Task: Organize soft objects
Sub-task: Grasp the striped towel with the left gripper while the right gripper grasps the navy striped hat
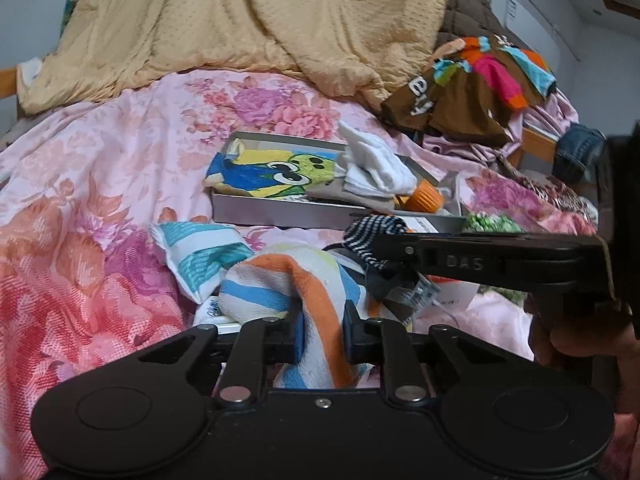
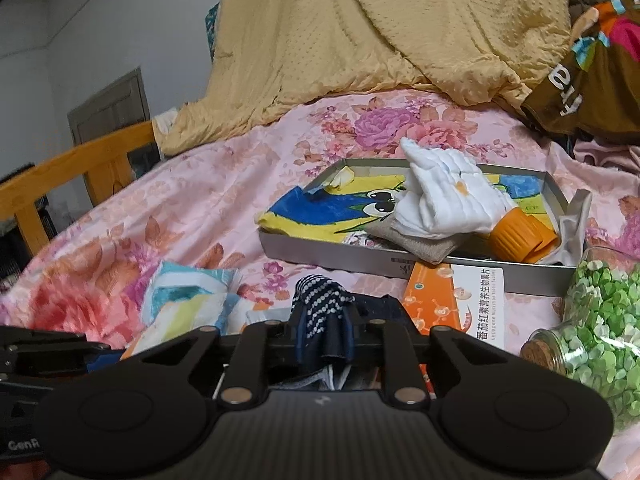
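My left gripper [image 1: 322, 332] is shut on a soft cloth striped orange, blue and white [image 1: 276, 280], which bunches up in front of the jaws on the pink floral bedspread [image 1: 100, 200]. My right gripper [image 2: 322, 336] is shut on a navy cloth with white dots [image 2: 320, 300]; in the left wrist view it comes in from the right with that cloth [image 1: 372, 232] at its tips. Beyond both lies a shallow metal tray [image 2: 440, 276] that holds a yellow and blue cartoon cloth [image 2: 320, 216], a folded white cloth [image 2: 444, 200] and an orange cap [image 2: 516, 240].
A teal-striped cloth [image 2: 188, 292] lies left of the grippers. An orange box [image 2: 460, 300] and a glass jar of green bits [image 2: 600, 320] sit to the right. A yellow quilt [image 2: 360, 40] and a brown garment [image 2: 592, 92] are heaped behind. A wooden bed rail [image 2: 80, 168] stands at the left.
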Tool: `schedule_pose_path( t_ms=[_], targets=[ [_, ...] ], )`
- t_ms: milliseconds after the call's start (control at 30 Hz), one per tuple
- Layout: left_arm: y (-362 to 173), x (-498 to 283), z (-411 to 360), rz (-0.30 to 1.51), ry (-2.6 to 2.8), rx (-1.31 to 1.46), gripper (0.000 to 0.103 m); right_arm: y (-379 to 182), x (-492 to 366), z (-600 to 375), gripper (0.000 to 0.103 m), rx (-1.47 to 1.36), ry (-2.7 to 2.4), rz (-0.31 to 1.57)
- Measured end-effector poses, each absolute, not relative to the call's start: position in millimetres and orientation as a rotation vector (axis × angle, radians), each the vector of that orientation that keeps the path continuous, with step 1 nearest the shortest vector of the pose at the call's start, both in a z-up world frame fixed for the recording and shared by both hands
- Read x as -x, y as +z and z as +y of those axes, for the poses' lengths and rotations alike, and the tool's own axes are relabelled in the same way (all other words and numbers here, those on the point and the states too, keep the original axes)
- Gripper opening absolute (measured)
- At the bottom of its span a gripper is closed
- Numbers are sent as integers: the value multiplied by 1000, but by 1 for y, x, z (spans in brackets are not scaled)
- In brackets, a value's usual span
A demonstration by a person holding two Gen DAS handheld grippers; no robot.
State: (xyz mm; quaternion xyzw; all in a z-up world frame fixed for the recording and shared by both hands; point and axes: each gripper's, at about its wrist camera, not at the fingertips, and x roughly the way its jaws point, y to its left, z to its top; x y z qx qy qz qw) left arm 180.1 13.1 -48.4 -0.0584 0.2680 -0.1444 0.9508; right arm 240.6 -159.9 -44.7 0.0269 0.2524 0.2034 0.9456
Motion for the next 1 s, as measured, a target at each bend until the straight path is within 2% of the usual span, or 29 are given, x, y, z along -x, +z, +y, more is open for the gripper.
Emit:
schedule_pose_path(
  t_ms=[33,167,1000],
  targets=[
    [-46,-180,14,544,-285,125,19,-43,-241,-163,15,-73,418,515],
    [-40,-178,15,530,-258,130,19,-37,-242,-168,11,-100,417,502],
    [0,-166,36,430,-200,195,17,-4,-237,-199,5,-160,396,367]
  ],
)
